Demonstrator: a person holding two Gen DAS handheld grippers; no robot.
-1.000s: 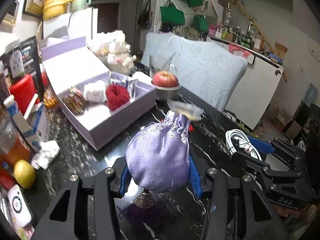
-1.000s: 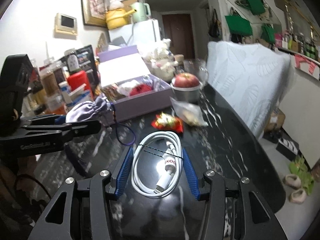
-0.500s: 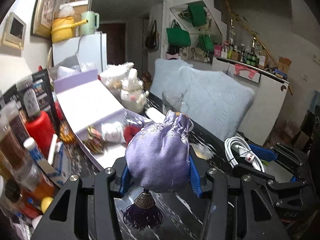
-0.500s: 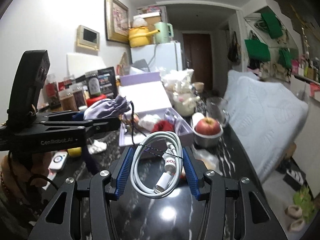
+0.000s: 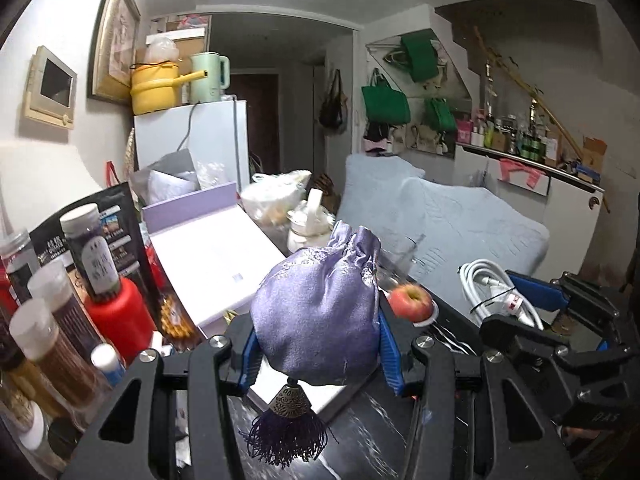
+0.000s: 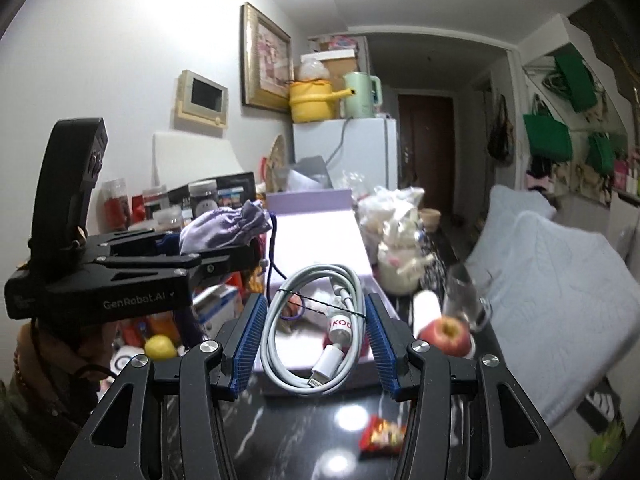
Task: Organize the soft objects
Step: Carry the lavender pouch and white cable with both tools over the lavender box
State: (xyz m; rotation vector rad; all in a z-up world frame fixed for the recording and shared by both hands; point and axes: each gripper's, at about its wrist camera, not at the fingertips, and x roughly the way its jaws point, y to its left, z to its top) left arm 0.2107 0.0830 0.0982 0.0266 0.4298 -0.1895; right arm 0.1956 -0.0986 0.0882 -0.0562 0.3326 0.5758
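Note:
My left gripper (image 5: 316, 344) is shut on a purple silk pouch (image 5: 316, 312) with a tassel hanging below, held above the near edge of the open lilac box (image 5: 216, 264). The pouch also shows in the right wrist view (image 6: 224, 226). My right gripper (image 6: 312, 344) is shut on a coiled white cable (image 6: 316, 332), held above the black marble table (image 6: 320, 432) in front of the box (image 6: 316, 236). The cable also shows in the left wrist view (image 5: 496, 292). The box's contents are mostly hidden behind the pouch and cable.
A red apple (image 6: 444, 332) in a small bowl and a glass (image 6: 464, 296) stand right of the box. A red snack packet (image 6: 380, 436) lies on the table. Jars and a red bottle (image 5: 116, 316) crowd the left. A pale blue pillow (image 6: 552, 280) lies right.
Both grippers have risen and tilted up, carrying the pouch and the cable toward the lilac box. The table surface has dropped lower in both views.

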